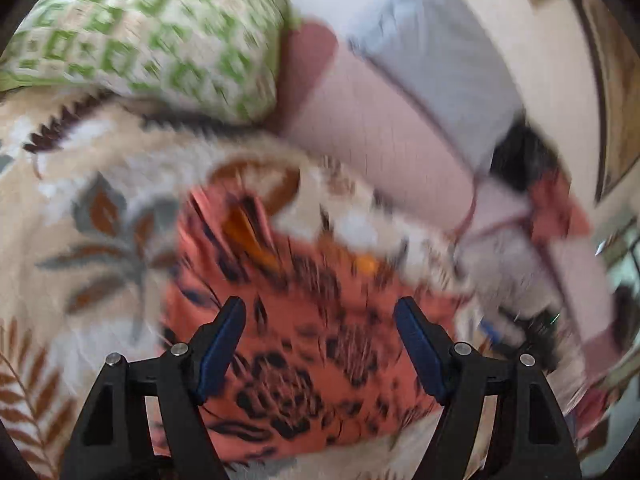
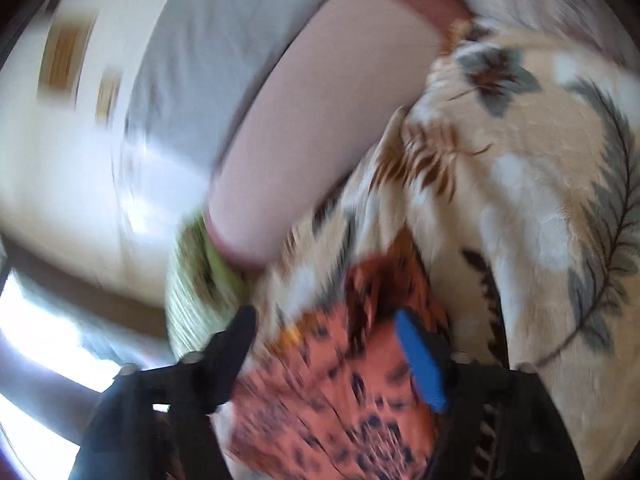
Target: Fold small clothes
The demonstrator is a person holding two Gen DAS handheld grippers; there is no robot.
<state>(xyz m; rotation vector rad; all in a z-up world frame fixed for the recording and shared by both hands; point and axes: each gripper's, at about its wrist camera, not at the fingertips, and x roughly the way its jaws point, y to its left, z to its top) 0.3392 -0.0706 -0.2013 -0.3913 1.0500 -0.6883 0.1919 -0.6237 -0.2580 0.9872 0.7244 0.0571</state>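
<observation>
- My left claw (image 1: 320, 320): jaws apart, nothing between them, hovering over the garment (image 1: 312, 344).
- My right claw (image 2: 324, 332): jaws apart too; cloth shows in the gap, but blur hides whether the pads touch it.
- Garment: small orange piece with black print, lying bunched on the blanket (image 1: 100, 208), right under both claws.
- Step, my read: lining up for a grab, fold not started.
- Next move needs: both claws down on an edge or corners, close, then spread the piece flat before folding.
- Risk: pinching blanket along with the garment.
- Further out: green pillow (image 1: 132, 32), pink bolster (image 1: 384, 136), grey cushion (image 1: 436, 60).
- Writing/brands: none readable; heavy motion blur.
</observation>
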